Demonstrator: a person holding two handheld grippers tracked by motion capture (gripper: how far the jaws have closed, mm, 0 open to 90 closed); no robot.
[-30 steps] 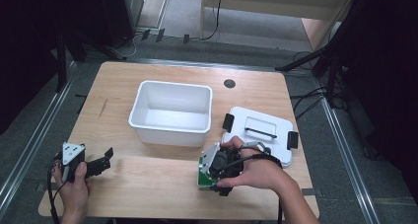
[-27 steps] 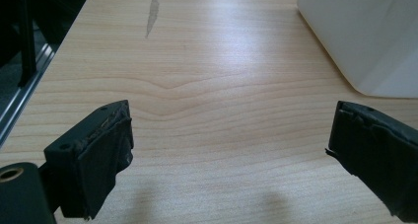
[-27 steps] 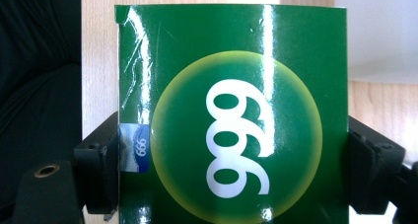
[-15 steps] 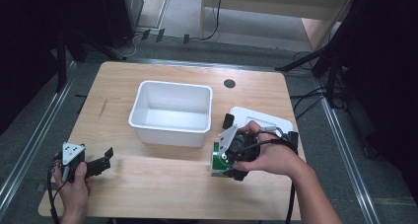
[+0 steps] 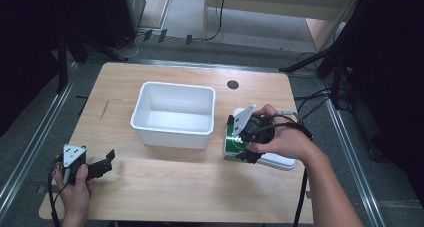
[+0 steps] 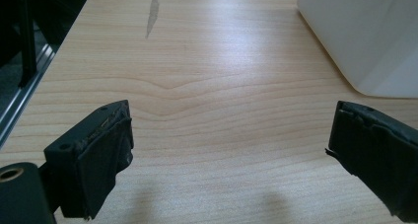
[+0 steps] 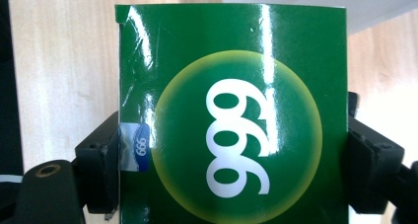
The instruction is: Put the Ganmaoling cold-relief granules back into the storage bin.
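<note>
The bin (image 5: 174, 114), just left of the right gripper (image 5: 235, 142), holds nothing. That gripper clamps a green box (image 7: 231, 115). The left gripper (image 5: 102, 164) gapes empty above the wooden table (image 5: 175, 187); dark floor surrounds it.

Count on the tabletop (image 5: 170, 197): two claws, one box, one tub, one lid.

One white tub (image 5: 174, 115) sits mid-tabletop, one white lid (image 5: 280, 159) lies at the right, and one green box (image 7: 231, 110) printed "999" stands at the lid's left edge. Two claws: the left claw (image 6: 231, 155) at the near left, the right claw (image 5: 239, 146) at the box. One dark round hole (image 5: 232, 84) marks the far side.
</note>
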